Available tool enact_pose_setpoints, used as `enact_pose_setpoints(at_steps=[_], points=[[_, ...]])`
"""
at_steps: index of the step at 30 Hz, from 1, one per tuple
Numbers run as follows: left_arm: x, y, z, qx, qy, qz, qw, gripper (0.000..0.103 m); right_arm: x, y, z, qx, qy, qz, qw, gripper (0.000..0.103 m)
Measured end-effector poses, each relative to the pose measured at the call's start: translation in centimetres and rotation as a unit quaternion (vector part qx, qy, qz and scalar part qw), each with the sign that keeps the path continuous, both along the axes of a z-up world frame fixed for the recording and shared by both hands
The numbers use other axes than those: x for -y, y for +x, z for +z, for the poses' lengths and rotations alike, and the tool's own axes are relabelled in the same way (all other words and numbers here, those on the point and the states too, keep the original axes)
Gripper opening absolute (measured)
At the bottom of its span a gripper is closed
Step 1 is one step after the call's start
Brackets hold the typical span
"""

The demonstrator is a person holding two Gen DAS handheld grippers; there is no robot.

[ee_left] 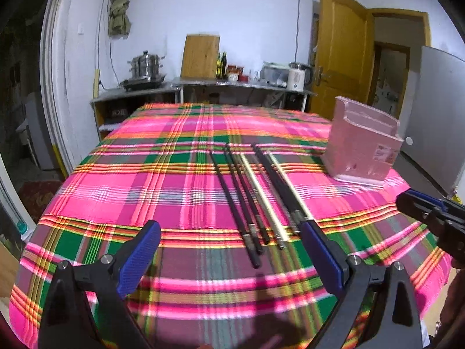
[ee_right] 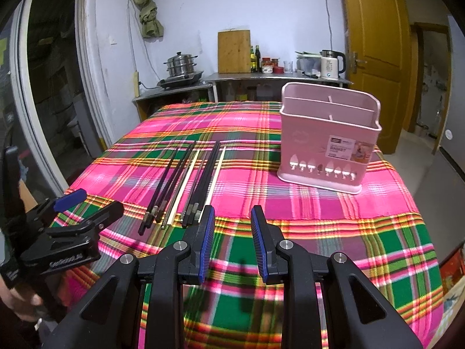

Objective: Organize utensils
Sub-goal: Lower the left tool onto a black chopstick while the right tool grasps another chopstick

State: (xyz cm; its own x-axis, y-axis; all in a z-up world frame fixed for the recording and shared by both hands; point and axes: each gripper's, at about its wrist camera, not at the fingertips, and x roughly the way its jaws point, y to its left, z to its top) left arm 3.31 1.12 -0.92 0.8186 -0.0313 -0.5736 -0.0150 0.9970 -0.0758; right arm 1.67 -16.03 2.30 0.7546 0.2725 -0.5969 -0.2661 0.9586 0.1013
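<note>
chopsticks (ee_left: 255, 197) flat on the plaid tablecloth (ee_left: 145, 180) just ahead of the left gripper (ee_left: 229, 238), spread wide, empty, right gripper (ee_right: 232, 221) half-open beside their near ends, pink utensil basket (ee_right: 328, 139) further ahead to its right, dividers only visible in right view

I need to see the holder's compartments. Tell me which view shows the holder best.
Right wrist: the holder shows its open top, dividers and label. Left wrist shows it edge-on at the frame's right, its inside hidden.

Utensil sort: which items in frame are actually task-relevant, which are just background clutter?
Task items:
chopsticks, loose on the tablecloth
pink utensil basket, empty as far as visible
left gripper and right gripper, both open, holding nothing

Background:
steamer pot
cutting board
kettle
sauce bottles
door
</note>
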Motion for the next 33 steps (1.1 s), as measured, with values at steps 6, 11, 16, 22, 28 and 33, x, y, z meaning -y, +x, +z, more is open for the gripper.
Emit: enact_pose_setpoints(at_steps=[6, 11, 16, 22, 28, 33], points=[[-1.6, 4.3, -0.8, -0.042, 0.000, 0.020, 0.9989, 0.098, -1.2, 3.3, -0.6, -0.019, 0.000, 0.010, 1.000, 0.026], [-3.2, 8.7, -2.1, -0.090, -0.020, 0.031, 0.9952, 0.086, -2.7, 7.1, -1.4, -0.045, 0.002, 0.020, 0.999, 0.026], [-3.8, 11.6, -2.8, -0.117, -0.047, 0.028, 0.9916, 0.074, -3.9, 10.7, -2.7, -0.074, 0.003, 0.028, 0.997, 0.026], [-3.5, 13.7, -3.1, -0.130, -0.049, 0.011, 0.9902, 0.061, -4.7, 14.3, -4.4, -0.112, 0.000, 0.023, 0.993, 0.026], [-3.2, 14.7, -3.5, -0.139, -0.038, 0.006, 0.9895, 0.052, -5.1, 16.6, -5.0, -0.128, 0.000, 0.021, 0.992, 0.026], [-3.5, 15.4, -3.4, -0.140, -0.030, 0.008, 0.9897, 0.046, -5.7, 18.2, -5.4, -0.138, -0.003, 0.019, 0.990, 0.024]])
